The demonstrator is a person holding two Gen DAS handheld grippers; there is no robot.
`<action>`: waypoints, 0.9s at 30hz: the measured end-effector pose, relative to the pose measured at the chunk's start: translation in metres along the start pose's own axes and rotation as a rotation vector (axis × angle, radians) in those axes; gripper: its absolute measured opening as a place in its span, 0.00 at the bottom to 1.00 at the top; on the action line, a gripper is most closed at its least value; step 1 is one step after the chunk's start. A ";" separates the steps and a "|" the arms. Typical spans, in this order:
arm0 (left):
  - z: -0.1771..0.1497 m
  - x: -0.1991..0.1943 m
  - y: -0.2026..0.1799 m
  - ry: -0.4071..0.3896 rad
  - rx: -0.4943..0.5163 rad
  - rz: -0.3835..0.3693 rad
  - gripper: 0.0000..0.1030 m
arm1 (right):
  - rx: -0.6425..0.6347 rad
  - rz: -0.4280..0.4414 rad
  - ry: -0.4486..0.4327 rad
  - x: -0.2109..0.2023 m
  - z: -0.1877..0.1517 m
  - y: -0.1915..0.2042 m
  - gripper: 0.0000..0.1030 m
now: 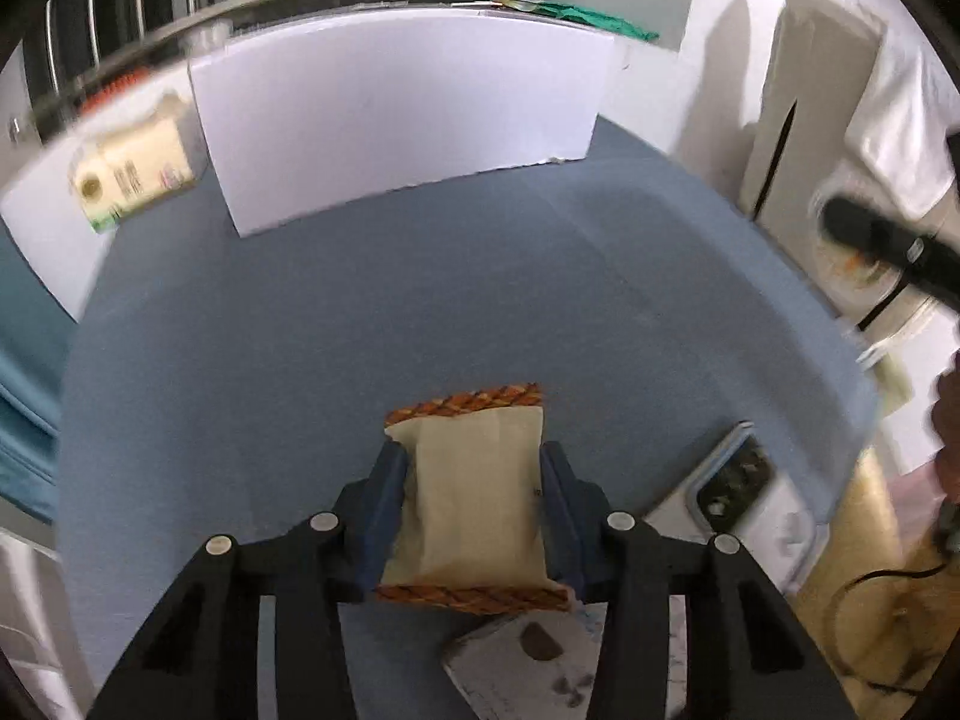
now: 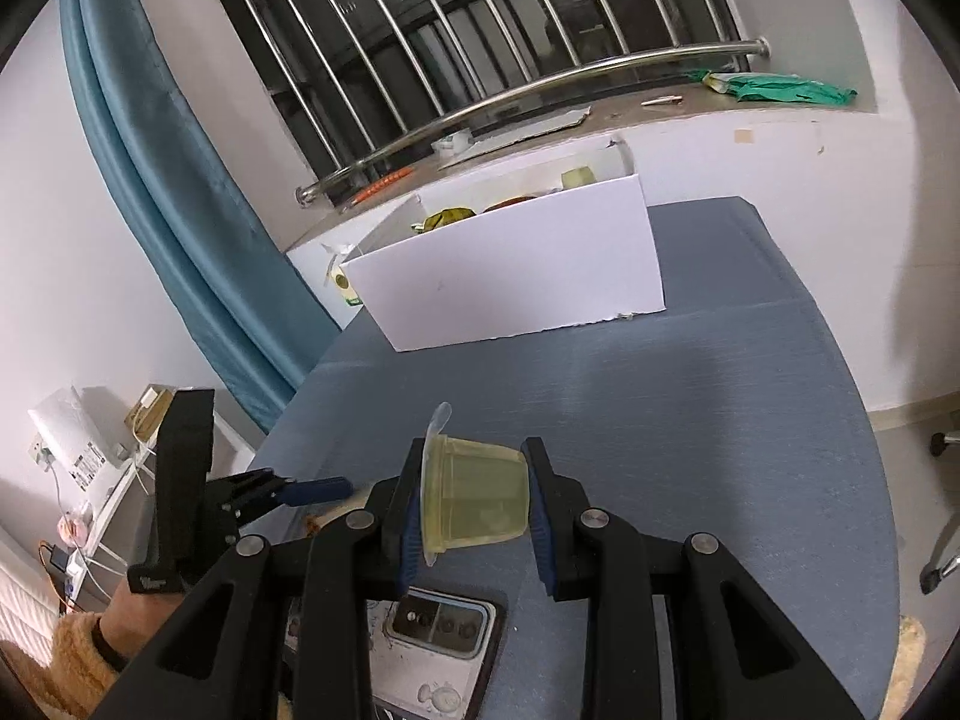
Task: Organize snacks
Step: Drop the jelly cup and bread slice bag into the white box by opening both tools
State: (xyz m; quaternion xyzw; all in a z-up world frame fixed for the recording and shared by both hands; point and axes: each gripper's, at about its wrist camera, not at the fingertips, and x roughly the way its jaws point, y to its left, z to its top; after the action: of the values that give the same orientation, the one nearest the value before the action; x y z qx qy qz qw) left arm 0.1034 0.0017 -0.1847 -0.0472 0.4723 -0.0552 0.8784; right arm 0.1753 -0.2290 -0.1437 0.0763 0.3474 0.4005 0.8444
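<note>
My left gripper [image 1: 474, 480] is shut on a beige snack packet [image 1: 474, 504] with orange crimped ends, held just above the blue table [image 1: 360, 330]. My right gripper [image 2: 474, 492] is shut on a yellow jelly cup [image 2: 474, 504] lying on its side, lid to the left, above the table [image 2: 690, 420]. A white box [image 1: 396, 114] stands at the table's far edge; in the right wrist view the box [image 2: 510, 282] holds several snacks. The left gripper [image 2: 312, 489] also shows at the lower left of the right wrist view.
A phone [image 2: 432, 642] lies on the table under my right gripper; it also shows in the left wrist view [image 1: 732, 480]. A beige carton [image 1: 132, 174] leans left of the box. A window with metal bars [image 2: 480, 30], a blue curtain [image 2: 162, 180] and a windowsill stand behind.
</note>
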 end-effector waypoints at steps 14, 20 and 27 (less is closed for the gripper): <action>0.054 -0.082 0.034 -0.281 -0.082 -0.022 0.47 | -0.021 0.011 -0.025 0.012 0.022 0.003 0.31; 0.139 -0.093 0.056 -0.369 -0.086 0.000 0.47 | -0.102 -0.019 -0.076 0.021 0.083 0.008 0.31; 0.241 -0.055 0.087 -0.327 -0.102 0.044 0.47 | -0.085 -0.090 -0.089 0.067 0.178 -0.016 0.31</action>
State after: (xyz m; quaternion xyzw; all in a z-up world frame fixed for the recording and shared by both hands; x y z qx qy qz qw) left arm 0.2788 0.1034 -0.0189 -0.0899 0.3260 -0.0035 0.9411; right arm 0.3299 -0.1643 -0.0530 0.0424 0.2950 0.3729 0.8787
